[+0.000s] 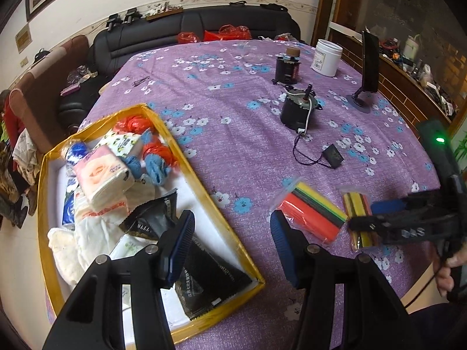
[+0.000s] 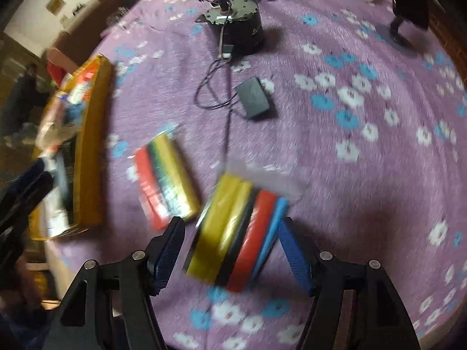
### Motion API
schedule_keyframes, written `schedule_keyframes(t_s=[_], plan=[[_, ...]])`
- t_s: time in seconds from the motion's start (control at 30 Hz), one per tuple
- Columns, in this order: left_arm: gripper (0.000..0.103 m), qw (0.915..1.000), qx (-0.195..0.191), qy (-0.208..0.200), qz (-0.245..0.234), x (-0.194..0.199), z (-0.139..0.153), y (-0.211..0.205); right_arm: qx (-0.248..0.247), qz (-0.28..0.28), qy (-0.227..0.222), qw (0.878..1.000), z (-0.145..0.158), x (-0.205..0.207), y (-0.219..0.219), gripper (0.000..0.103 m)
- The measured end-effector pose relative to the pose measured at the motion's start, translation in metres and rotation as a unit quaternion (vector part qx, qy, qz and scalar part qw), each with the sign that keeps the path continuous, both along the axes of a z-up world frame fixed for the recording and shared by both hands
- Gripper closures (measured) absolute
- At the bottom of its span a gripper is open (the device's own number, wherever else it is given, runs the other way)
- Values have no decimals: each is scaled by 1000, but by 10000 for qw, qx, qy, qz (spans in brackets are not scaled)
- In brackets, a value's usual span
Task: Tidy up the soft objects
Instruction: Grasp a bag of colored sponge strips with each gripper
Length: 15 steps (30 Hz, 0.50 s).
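A yellow-edged box [image 1: 204, 186] at the table's left holds tissue packs [image 1: 102, 178], blue and red cloths [image 1: 154, 160], white cloth and black pouches [image 1: 157, 215]. My left gripper [image 1: 232, 246] is open over the box's right edge, empty. Two clear bags of coloured strips lie on the purple cloth: one [image 1: 312, 213] just right of the left gripper, also in the right wrist view [image 2: 166, 180], and one [image 2: 236, 233] between the open fingers of my right gripper [image 2: 232, 250]. The right gripper shows in the left wrist view [image 1: 376, 215] over that bag [image 1: 357, 204].
A black motor [image 1: 297, 110] with a cable and small black box [image 1: 332, 156] sits mid-table. A dark jar [image 1: 287, 67], white tub [image 1: 327, 57] and phone stand [image 1: 367, 70] stand at the back. A sofa [image 1: 186, 32] lies beyond the table.
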<state>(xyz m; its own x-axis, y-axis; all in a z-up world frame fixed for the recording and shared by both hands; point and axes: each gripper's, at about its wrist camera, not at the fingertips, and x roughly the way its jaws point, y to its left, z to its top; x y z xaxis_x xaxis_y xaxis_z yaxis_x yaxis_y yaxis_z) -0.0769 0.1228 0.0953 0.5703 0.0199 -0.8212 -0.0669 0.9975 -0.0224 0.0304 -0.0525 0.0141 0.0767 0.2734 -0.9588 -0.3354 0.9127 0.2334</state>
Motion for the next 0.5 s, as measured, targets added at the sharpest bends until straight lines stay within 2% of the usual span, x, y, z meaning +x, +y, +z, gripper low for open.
schedule_keyframes(t_s=[0.03,0.1,0.13,0.17,0.33,0.4,0.5], plan=[[50,10000,-10,11,39,0,1,1,2,20,11,10000,-1,4,-1,32],[46,9999,-36,29,108,-2,1,3,-91,169,-142,9997,-3,8,3,40],[45,9999,-56,30,131,-2,2,2,-204,263,-256,9991,-2,9,4,50],[45,9999,-87,34,145,-2,3,2,-189,332,-320,9988,0,10,3,52],[45,9991,-385,168,71,7,1,-10,-341,253,-718,9965,8,14,-23,53],[45,9974,-636,329,14,15,-4,-17,-375,248,-831,9955,11,11,-33,51],[45,9913,-1134,669,-21,32,-16,-28,-319,262,-775,9961,9,8,-46,51]])
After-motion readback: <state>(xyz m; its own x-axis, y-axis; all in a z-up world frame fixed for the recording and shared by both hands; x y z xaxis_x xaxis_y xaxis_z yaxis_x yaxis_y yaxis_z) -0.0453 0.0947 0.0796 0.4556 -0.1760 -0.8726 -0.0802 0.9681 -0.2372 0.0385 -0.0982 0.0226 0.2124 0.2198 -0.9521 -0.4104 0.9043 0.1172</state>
